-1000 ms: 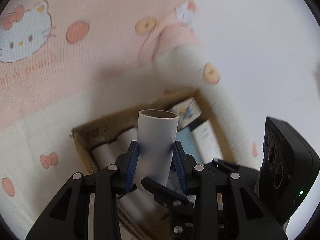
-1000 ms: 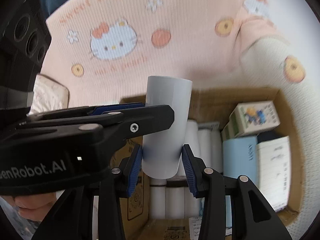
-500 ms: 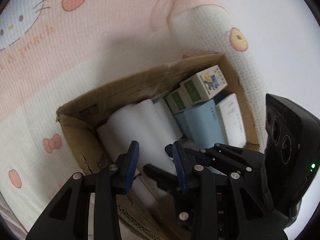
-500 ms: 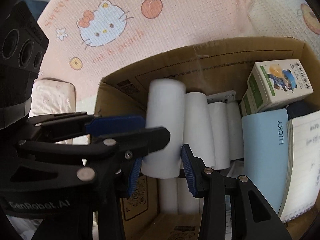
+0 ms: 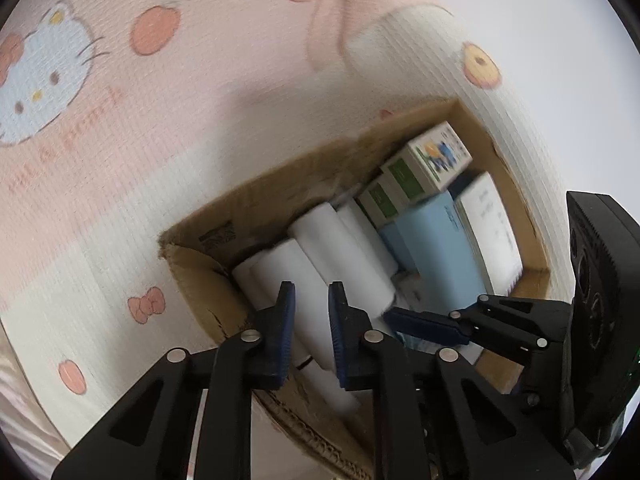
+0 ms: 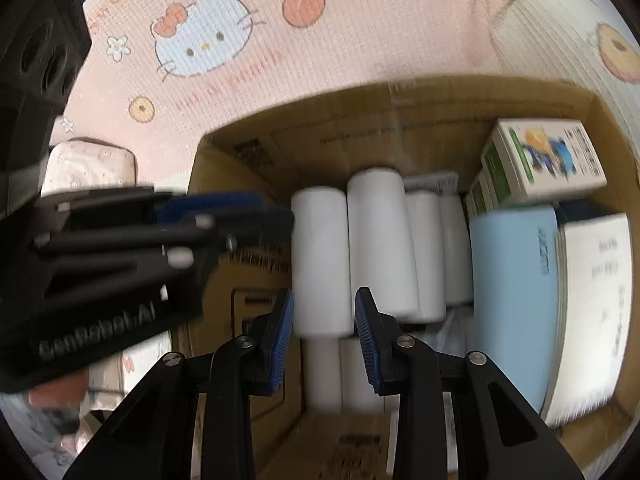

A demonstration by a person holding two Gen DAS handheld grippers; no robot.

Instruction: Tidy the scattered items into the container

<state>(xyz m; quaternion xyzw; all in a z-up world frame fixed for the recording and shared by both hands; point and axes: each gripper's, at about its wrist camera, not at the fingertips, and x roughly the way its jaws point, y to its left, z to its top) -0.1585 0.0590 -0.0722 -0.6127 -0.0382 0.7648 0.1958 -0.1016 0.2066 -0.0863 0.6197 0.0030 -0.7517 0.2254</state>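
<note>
White roll (image 6: 318, 260) lies in cardboard box (image 6: 340, 128), at its left wall. Judged light, crushable; to be held mid-body. Right gripper (image 6: 324, 334) apart, empty; left gripper (image 5: 311, 328) likewise.

Left claw (image 6: 224, 236) body apparently reads "GenRobot.AI".

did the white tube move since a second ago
Yes. The white tube was held upright above the cardboard box; it now lies inside, against the other rolls, with the right gripper open.
</note>
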